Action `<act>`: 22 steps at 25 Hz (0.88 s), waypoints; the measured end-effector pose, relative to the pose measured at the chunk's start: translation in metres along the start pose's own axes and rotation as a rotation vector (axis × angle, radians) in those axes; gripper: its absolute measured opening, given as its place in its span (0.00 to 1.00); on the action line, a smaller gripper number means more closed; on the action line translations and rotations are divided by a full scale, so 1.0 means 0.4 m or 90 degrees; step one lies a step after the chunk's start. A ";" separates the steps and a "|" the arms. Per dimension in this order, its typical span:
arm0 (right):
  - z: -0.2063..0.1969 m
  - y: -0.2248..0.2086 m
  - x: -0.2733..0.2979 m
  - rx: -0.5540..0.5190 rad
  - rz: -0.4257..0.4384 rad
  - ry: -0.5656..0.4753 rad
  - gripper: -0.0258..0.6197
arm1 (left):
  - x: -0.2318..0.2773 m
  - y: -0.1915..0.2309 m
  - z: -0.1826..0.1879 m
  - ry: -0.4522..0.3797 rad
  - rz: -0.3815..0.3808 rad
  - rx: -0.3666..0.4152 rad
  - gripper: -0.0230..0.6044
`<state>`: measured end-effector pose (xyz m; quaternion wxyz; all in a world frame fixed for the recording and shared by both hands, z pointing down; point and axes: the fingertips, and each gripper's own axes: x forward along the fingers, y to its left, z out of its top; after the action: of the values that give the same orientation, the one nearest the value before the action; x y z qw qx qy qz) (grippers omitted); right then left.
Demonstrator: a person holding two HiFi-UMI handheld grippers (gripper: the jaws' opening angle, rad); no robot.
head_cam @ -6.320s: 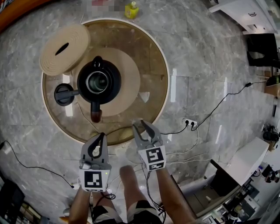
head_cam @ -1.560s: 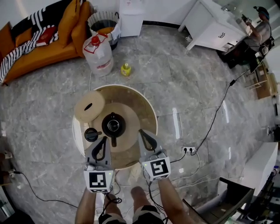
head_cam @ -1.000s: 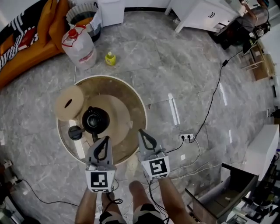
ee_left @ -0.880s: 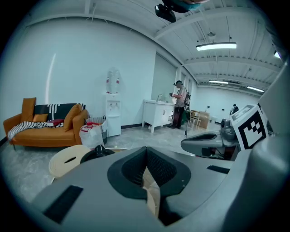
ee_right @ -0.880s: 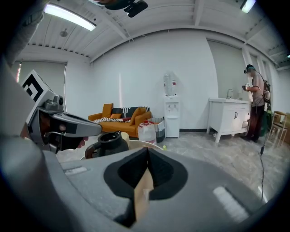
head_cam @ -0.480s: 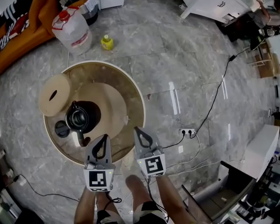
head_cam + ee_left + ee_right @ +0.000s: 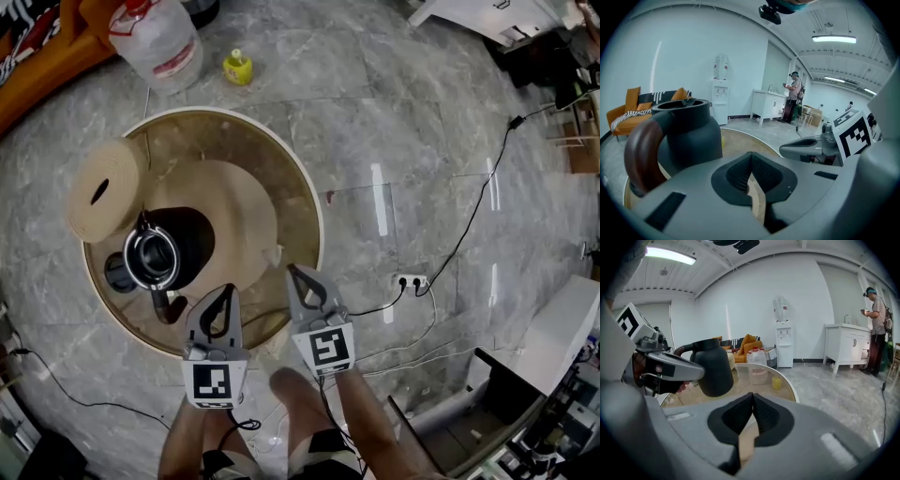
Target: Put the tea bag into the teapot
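Standing just ahead-left of left tool, teapot

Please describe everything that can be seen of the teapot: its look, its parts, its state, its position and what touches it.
The teapot is dark grey and matte, with a rounded body, a short wide neck and a curved brown handle that looks like wood. Its mouth is open and the rim looks shiny. A dark lid lies close beside it. The teapot stands upright on a round beige mat on the round glass table. Only the mat can be seen touching it.
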<state>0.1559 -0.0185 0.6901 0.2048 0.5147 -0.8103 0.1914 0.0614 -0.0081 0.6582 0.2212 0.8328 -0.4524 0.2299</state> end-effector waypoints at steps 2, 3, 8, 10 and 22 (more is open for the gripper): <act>-0.017 0.000 0.015 0.002 0.006 0.011 0.04 | 0.007 0.003 -0.009 0.003 0.002 -0.006 0.06; -0.026 0.005 0.023 0.005 0.014 0.018 0.04 | 0.009 0.004 -0.011 0.003 0.003 -0.011 0.06; -0.075 0.040 0.069 -0.002 0.060 0.055 0.29 | 0.017 0.006 -0.020 0.013 0.005 -0.010 0.06; -0.086 0.042 0.079 -0.003 0.063 0.070 0.30 | 0.021 0.008 -0.020 0.014 0.009 -0.007 0.06; -0.134 0.026 0.115 -0.021 0.062 0.078 0.04 | 0.029 0.027 -0.041 0.019 0.027 -0.023 0.06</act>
<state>0.1360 -0.0212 0.7587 0.2524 0.4588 -0.8233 0.2190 0.0550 -0.0116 0.6797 0.2379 0.8153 -0.4709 0.2388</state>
